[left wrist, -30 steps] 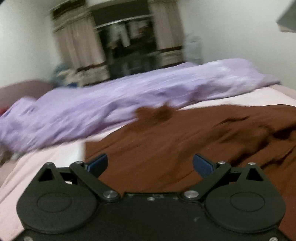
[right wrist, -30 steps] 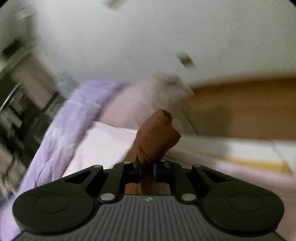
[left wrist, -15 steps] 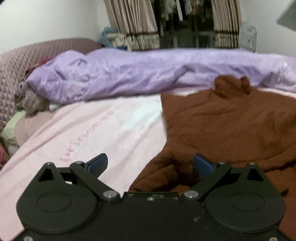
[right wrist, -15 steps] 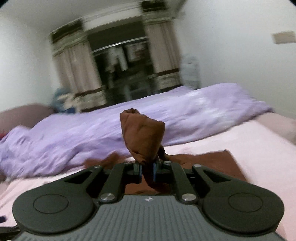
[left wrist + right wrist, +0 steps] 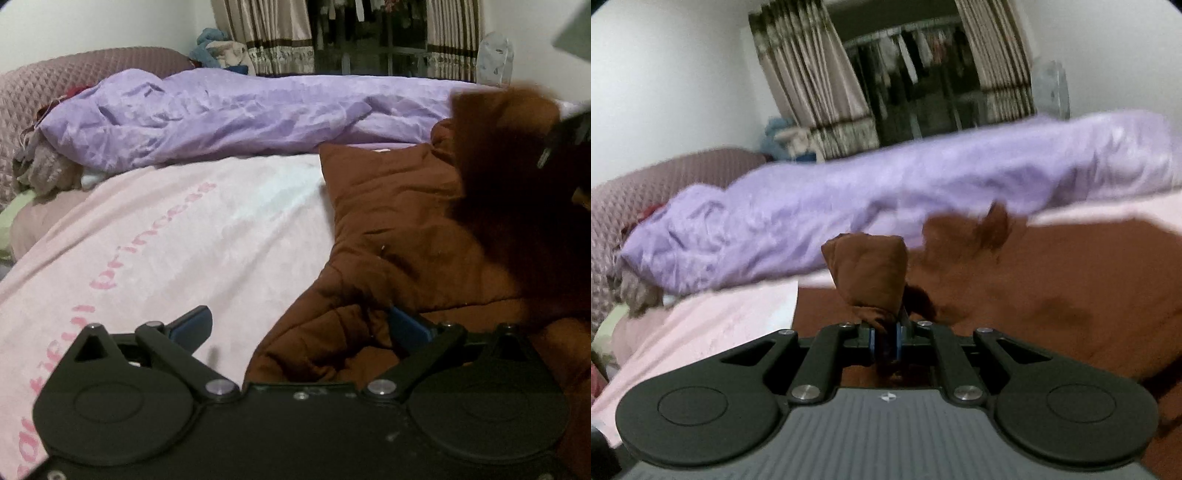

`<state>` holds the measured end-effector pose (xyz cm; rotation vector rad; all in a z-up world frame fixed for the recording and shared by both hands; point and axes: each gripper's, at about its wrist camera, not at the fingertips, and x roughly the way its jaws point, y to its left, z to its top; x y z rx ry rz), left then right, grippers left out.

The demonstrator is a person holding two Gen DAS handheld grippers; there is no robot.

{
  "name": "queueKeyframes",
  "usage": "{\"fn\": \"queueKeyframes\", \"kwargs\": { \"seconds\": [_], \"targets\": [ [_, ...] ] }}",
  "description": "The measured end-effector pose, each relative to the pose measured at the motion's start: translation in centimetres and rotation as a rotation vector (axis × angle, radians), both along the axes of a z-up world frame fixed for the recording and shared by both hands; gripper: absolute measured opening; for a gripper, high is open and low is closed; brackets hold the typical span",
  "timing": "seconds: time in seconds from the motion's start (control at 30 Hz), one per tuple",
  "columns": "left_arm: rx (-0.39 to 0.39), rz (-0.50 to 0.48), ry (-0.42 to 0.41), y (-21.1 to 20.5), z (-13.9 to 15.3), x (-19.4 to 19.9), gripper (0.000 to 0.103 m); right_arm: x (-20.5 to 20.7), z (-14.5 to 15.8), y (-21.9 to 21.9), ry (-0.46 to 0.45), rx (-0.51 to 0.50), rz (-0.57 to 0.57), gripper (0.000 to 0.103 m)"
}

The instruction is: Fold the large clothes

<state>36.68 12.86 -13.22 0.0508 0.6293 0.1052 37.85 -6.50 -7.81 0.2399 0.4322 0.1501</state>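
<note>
Brown garment (image 5: 399, 221) lay spread on the pink bed sheet (image 5: 166, 229), mid-fold.
Right gripper (image 5: 885, 341) was clamped on a bunched corner; left gripper (image 5: 299, 328) stood wide, empty. Next: lay corner across, flatten.

Ahead of the fingers (image 5: 408, 326), which are matt blue plastic on matt black arms with shiny metal pins, lies the brown garment (image 5: 399, 229) of soft, creased matt cloth. Beside it, the pink sheet (image 5: 177, 236) is smooth cotton. Beyond, the purple duvet (image 5: 849, 206) has a faint sheen.
</note>
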Motion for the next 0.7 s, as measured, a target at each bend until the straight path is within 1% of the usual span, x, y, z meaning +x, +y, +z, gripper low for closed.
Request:
{"fn": "queueKeyframes", "kwargs": {
  "seconds": [0.1, 0.17, 0.2, 0.27, 0.33, 0.4, 0.5, 0.57, 0.6, 0.63, 0.7],
  "targets": [
    [0.015, -0.003, 0.004, -0.3, -0.2, 0.0, 0.103, -0.5, -2.3, 1.1, 0.064, -0.021, 0.025, 0.010],
    [0.024, -0.003, 0.002, -0.3, -0.2, 0.0, 0.103, -0.1, -2.7, 1.4, 0.076, -0.043, 0.028, 0.011],
    [0.026, -0.002, 0.001, -0.4, -0.3, 0.0, 0.103, -0.3, -2.6, 1.1, 0.078, -0.033, 0.030, 0.011],
    [0.024, 0.000, -0.001, -0.3, -0.3, 0.0, 0.103, -0.8, -2.1, 0.6, 0.060, 0.014, 0.031, 0.011],
    [0.024, 0.001, -0.002, -0.4, -0.3, 0.1, 0.103, -1.5, -1.6, 0.4, 0.014, 0.048, 0.030, 0.011],
    [0.027, 0.003, -0.001, -0.5, -0.4, 0.1, 0.103, -1.4, -1.8, 1.1, 0.003, 0.037, 0.026, 0.011],
    [0.041, 0.004, -0.001, -0.8, -0.5, 0.1, 0.103, -0.2, -3.3, 2.3, 0.074, 0.005, 0.032, 0.012],
    [0.051, 0.004, -0.002, -0.9, -0.5, 0.1, 0.103, 0.6, -4.1, 2.9, 0.136, -0.034, 0.037, 0.018],
    [0.054, 0.004, -0.002, -1.0, -0.6, 0.1, 0.103, 0.7, -4.3, 3.1, 0.149, -0.056, 0.044, 0.020],
    [0.055, 0.004, -0.003, -1.0, -0.5, 0.0, 0.103, 0.6, -4.3, 3.3, 0.145, -0.063, 0.053, 0.021],
    [0.048, 0.005, -0.003, -0.9, -0.5, 0.0, 0.103, 0.1, -3.8, 3.2, 0.137, -0.062, 0.068, 0.029]
  ]
}}
